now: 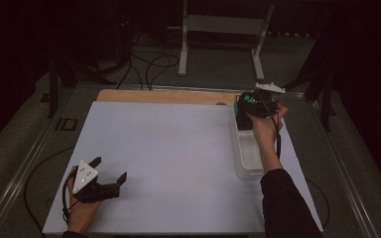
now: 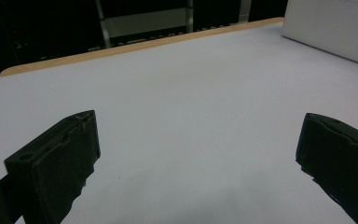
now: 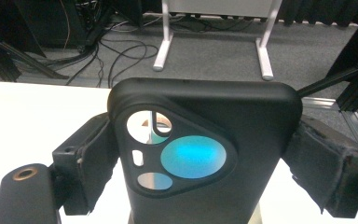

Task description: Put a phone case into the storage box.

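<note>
The phone case (image 3: 205,154) is black and matte, with rounded corners and a rounded-triangle camera cutout (image 3: 177,154) near its top. Through the cutout openings show a teal-blue patch, a pale oval and a small slot. It stands upright between the two jaws of the right gripper (image 1: 258,104), its back facing that gripper's camera, its long sides pressed by the jaw pads, its top edge above the jaw tips.

Left claw (image 1: 110,169) gapes; right claw (image 3: 200,154) clamped.
</note>
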Demonstrator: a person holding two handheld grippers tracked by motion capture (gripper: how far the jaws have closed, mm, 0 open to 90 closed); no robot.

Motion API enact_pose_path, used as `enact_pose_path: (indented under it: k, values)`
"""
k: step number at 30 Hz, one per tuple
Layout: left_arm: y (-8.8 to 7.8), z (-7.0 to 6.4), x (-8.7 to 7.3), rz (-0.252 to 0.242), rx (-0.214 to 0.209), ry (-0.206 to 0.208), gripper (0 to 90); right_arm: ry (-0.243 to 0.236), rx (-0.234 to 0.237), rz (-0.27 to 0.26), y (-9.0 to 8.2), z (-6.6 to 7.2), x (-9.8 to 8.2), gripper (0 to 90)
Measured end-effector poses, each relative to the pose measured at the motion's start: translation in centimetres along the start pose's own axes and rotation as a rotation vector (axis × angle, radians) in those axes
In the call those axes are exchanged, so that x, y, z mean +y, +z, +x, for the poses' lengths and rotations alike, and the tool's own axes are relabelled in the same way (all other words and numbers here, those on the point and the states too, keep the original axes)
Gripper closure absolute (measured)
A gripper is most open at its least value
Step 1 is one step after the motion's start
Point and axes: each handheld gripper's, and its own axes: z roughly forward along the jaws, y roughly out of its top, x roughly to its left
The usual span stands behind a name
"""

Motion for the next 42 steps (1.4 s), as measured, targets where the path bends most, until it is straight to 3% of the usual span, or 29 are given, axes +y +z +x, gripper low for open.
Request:
enact_pose_path:
  k: [16,32,37,42]
  values:
    - [-0.1,0.0,0.0,-0.001,-0.002,-0.004,0.0,-0.002,-0.021,0.042,2.4,0.3,-1.3,13.6]
    - [-0.1,0.0,0.0,0.0,-0.004,-0.005,0.0,-0.026,-0.029,0.029,3.5,0.6,-1.4,13.1]
    - [0.0,-0.1,0.0,0.001,-0.007,-0.002,0.0,0.003,-0.033,0.031,3.8,0.3,-1.4,12.8]
    - [0.0,0.0,0.0,0.002,-0.008,-0.004,0.0,-0.004,-0.016,0.035,4.0,0.1,-1.3,12.5]
